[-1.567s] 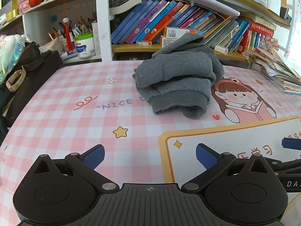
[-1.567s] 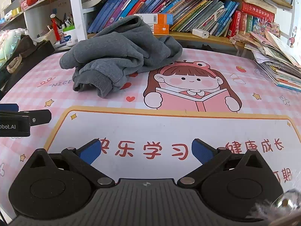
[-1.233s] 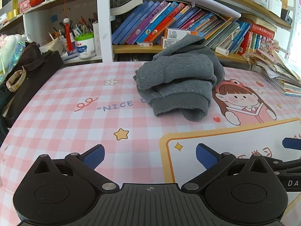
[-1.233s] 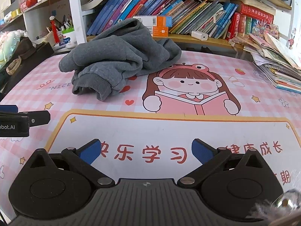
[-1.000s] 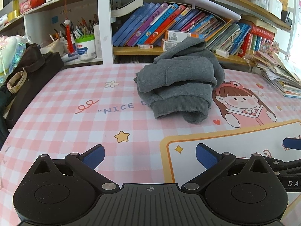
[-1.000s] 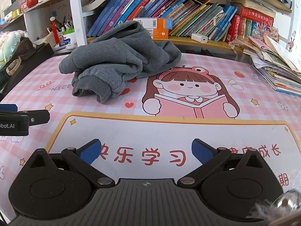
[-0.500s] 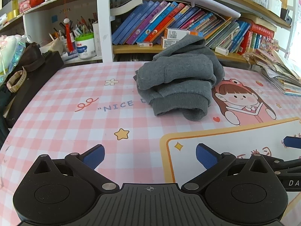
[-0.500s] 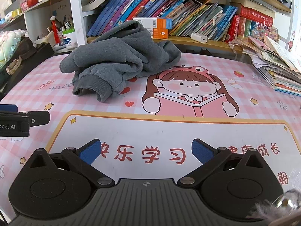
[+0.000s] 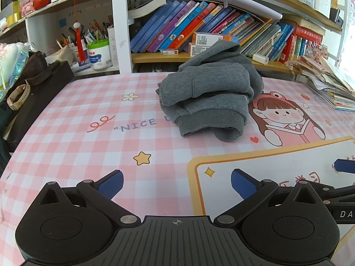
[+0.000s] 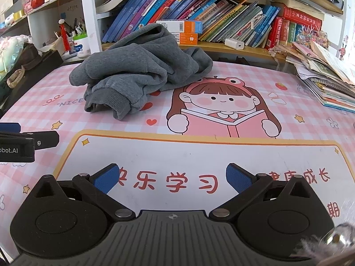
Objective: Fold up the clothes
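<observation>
Pink checked table mat (image 9: 66,137) fills my view, with bookshelves (image 10: 221,22) behind it. A grey sweatshirt (image 9: 208,97) lies crumpled at the mat's far side, near the shelves. My left gripper (image 9: 176,182) and right gripper (image 10: 172,178) hover well short of it, fingers spread, holding nothing.

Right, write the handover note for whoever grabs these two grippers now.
Left gripper: open, empty, low over the pink checked table mat.
Right gripper: open, empty, over the mat's white panel.
Grey sweatshirt: crumpled in a heap at the far side of the mat, in front of the bookshelf, clear of both grippers.
Done: nothing folded.
Left: reach in, spread the sweatshirt flat, fold sleeves and body.
</observation>
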{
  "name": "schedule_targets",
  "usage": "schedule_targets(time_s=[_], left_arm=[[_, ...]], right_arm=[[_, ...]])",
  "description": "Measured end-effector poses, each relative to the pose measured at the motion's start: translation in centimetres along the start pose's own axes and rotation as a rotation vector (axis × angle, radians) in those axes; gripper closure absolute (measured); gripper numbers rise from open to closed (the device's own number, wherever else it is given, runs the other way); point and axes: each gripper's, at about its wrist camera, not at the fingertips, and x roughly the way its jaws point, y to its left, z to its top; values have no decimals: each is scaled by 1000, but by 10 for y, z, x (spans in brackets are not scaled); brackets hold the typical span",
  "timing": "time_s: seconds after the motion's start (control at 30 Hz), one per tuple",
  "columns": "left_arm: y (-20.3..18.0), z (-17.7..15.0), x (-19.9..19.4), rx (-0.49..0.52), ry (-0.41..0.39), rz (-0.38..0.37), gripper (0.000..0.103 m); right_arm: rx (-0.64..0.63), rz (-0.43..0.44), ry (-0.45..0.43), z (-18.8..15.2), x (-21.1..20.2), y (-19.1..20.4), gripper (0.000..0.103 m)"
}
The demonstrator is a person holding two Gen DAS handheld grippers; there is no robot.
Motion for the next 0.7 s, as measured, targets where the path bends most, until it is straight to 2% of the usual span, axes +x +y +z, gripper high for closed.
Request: schedule_targets(time_s=[0.7], left_arm=[[-2, 3, 5, 9, 6, -11, 0]], right_arm=[[0, 3, 13, 1, 6, -1, 0]])
